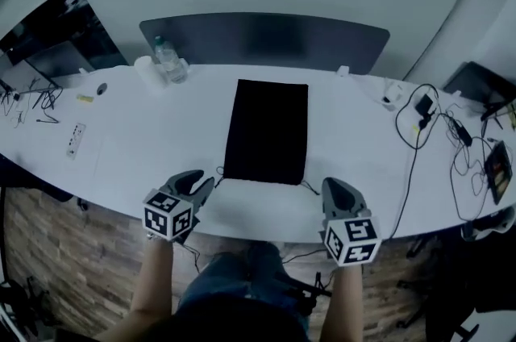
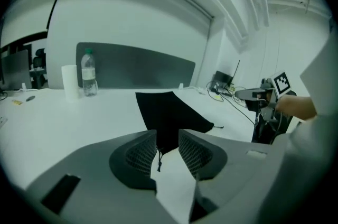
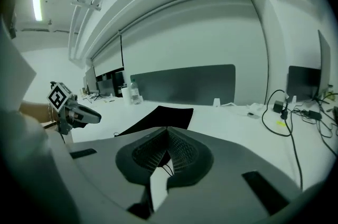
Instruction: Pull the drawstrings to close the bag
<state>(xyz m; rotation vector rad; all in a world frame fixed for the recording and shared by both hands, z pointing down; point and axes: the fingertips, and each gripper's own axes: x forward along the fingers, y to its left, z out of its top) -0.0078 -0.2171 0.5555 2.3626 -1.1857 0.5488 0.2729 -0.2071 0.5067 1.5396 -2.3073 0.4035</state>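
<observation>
Bag (image 1: 266,131) runs 12–6 ahead of us; left gripper (image 1: 203,185), spread, sits at its 7, right gripper (image 1: 335,187), pressed together, at 5.

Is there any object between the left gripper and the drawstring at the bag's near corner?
Nothing visible stands in the way. The left gripper, jaws apart, faces the drawstring at the black bag's corner, and only white table surface lies between them.

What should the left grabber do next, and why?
Probably ease the left gripper forward and close it on the drawstring: its jaws stand open, and the drawstring, at the black bag's near corner, shows in the gap, not pinched.
</observation>
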